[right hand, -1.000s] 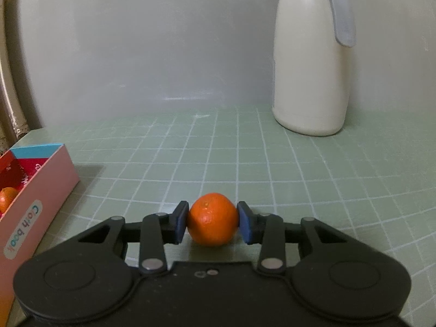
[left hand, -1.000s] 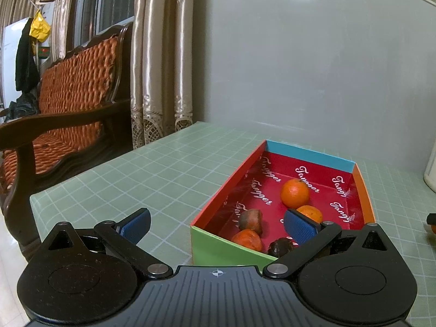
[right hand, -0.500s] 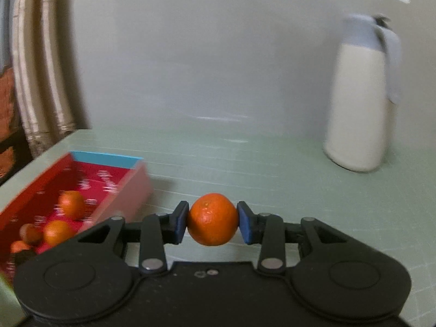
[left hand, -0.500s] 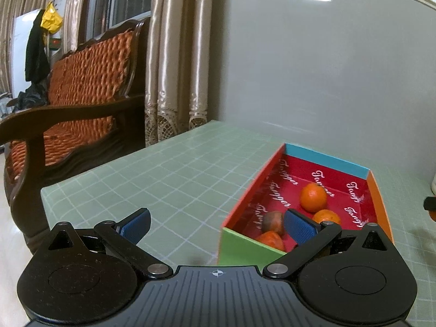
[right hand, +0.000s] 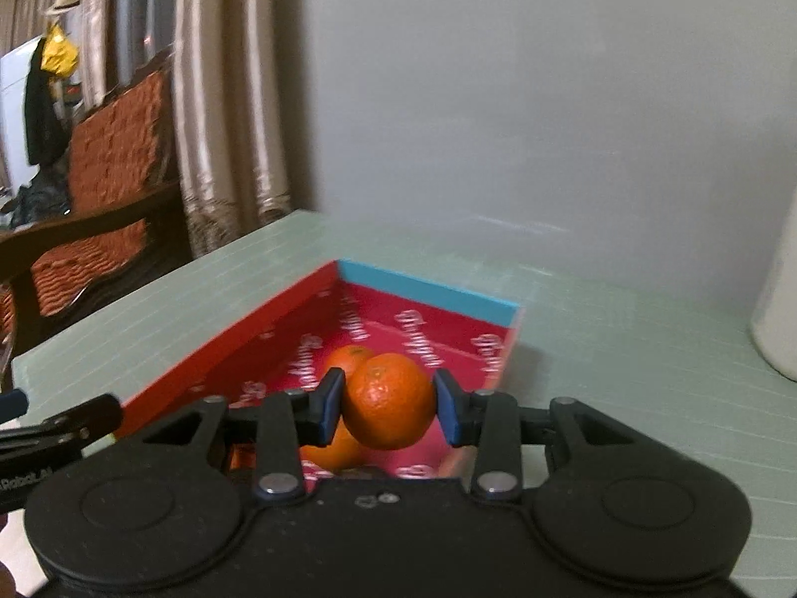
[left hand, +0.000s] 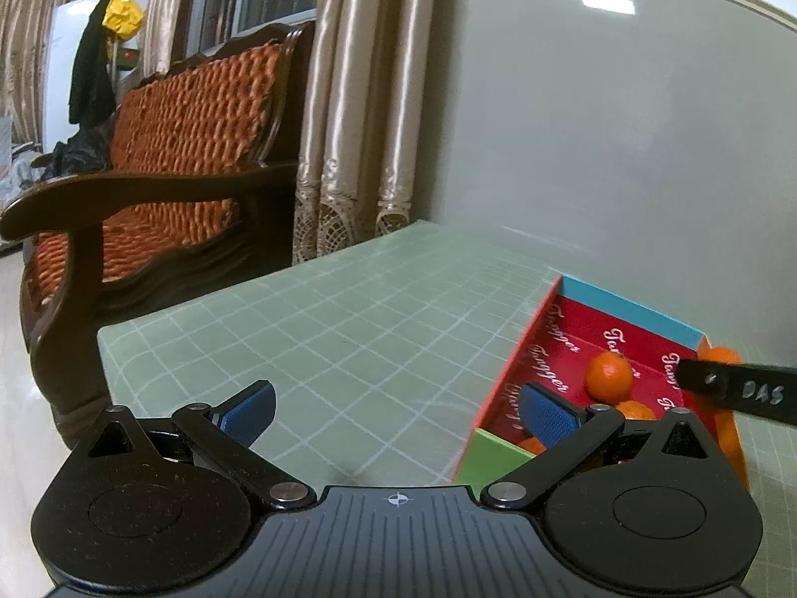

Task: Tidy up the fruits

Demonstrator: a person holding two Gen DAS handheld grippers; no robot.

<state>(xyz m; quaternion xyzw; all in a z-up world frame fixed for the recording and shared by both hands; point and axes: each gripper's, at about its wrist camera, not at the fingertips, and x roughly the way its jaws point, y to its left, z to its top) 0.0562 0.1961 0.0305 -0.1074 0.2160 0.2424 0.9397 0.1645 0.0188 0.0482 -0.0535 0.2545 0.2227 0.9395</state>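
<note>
The left hand-held gripper (left hand: 396, 411) is matte black, with two round housings at its base, a ribbed centre panel bearing a small white crosshair mark, and silver pivot screws on angled link arms. Its fingers end in blue textured pads (left hand: 548, 418). The right hand-held gripper (right hand: 388, 406) has the same black body, round housings, silver screws and blue pads (right hand: 330, 406). White lettering marks its finger, seen from the left wrist.

Orange tangerine (right hand: 388, 401) — red-lined box (right hand: 423, 294), green gridded table (left hand: 348, 329)
</note>
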